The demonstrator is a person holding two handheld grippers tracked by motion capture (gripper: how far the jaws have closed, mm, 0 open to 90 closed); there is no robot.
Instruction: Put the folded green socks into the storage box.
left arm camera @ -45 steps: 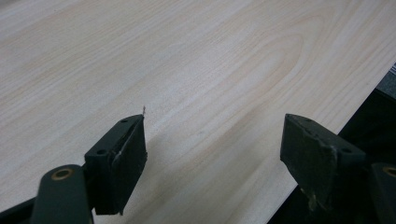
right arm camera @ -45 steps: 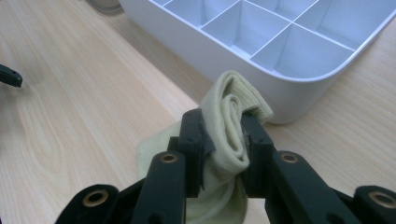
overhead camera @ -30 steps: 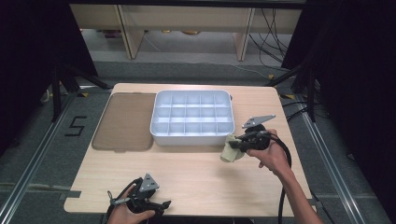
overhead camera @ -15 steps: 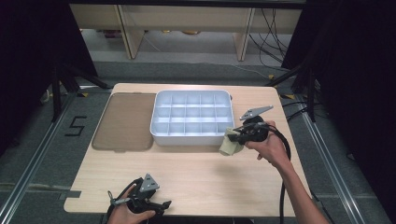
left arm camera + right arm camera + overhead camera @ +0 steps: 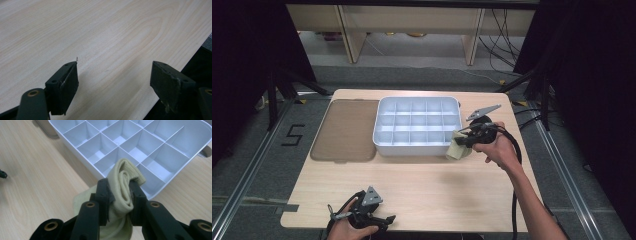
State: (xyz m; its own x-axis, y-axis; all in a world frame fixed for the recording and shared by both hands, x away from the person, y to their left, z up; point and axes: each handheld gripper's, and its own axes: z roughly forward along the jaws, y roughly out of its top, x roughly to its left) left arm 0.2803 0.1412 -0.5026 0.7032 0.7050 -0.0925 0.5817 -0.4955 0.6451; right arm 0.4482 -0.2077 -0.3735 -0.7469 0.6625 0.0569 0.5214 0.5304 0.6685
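Note:
A rolled pale-yellow sock (image 5: 123, 188) is pinched between the jaws of my right gripper (image 5: 119, 193), which is shut on it. In the high view that right gripper (image 5: 462, 140) holds the sock (image 5: 457, 149) just off the table, beside the near right corner of a white compartment tray (image 5: 384, 142). In the right gripper view the tray (image 5: 75, 146) lies just beyond the sock, its cells empty. My left gripper (image 5: 384, 220) rests at the table's front edge, left of centre. Its jaws stand wide apart in the left gripper view (image 5: 113, 83), with bare wood between them.
A brown flat lid (image 5: 346, 130) lies to the left of the tray. The light wooden table (image 5: 437, 185) ends close behind my left gripper. Cables trail from both grippers, and dark curtains and shelves surround the table.
My right gripper has lifted the sock and carried it a little toward the tray's near right corner. The left gripper has stayed put.

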